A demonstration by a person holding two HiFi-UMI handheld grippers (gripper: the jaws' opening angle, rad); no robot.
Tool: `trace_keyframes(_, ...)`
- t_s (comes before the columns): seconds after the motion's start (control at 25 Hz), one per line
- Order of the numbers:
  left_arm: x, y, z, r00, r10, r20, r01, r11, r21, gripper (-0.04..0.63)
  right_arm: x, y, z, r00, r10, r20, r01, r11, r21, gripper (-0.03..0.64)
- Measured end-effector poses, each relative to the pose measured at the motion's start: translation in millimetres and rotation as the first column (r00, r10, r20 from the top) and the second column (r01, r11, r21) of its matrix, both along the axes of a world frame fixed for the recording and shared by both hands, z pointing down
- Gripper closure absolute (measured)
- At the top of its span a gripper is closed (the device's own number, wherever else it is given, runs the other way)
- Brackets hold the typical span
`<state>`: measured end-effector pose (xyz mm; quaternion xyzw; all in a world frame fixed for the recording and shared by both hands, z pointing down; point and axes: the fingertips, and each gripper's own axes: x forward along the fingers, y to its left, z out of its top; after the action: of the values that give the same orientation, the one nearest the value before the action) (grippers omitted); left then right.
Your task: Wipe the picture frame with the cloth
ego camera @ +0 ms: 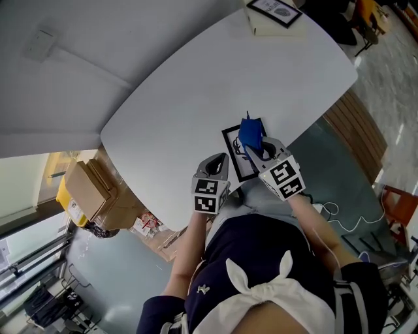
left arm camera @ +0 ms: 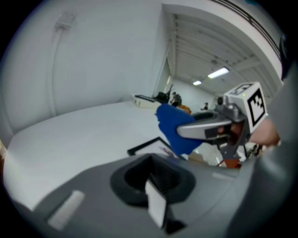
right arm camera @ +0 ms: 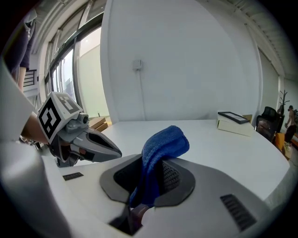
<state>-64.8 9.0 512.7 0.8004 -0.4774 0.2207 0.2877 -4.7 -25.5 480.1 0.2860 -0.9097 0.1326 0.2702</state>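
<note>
A black picture frame [ego camera: 228,145] lies flat on the white table [ego camera: 196,91], close to its near edge; one corner of it shows in the left gripper view [left arm camera: 144,145]. My right gripper [ego camera: 256,147] hangs just over the frame, shut on a blue cloth [ego camera: 249,133] that sticks out past its jaws [right arm camera: 163,145]. The left gripper view shows that cloth [left arm camera: 173,128] in the right gripper [left arm camera: 205,128]. My left gripper [ego camera: 215,168] sits beside the frame's left side, jaws together, holding nothing; it looks like a shut beak [right arm camera: 98,148] in the right gripper view.
A second framed picture [ego camera: 274,9] lies on a pale box [ego camera: 261,26] at the table's far end. Cardboard boxes [ego camera: 91,189] stand on the floor at the left. White cables [ego camera: 343,218] and a red chair [ego camera: 400,203] are at the right.
</note>
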Motion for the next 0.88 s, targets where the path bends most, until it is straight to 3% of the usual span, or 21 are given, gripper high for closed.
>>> trace_keyframes(0.44,10.2,-5.1,30.6,1.0,0.001,-0.01,-0.002,0.998,-0.065,0.592,-18.0,-7.4,40.4,0.998,-0.06,-0.004,0.059,0.991,-0.121,0.551)
trace_keyframes(0.88,14.3,-6.7,55.4,1.0,-0.014,-0.015,0.012,0.994,-0.107,0.592,-31.4,-11.0,74.0,0.993,-0.106,-0.043,0.097,0.979,-0.177,0.551)
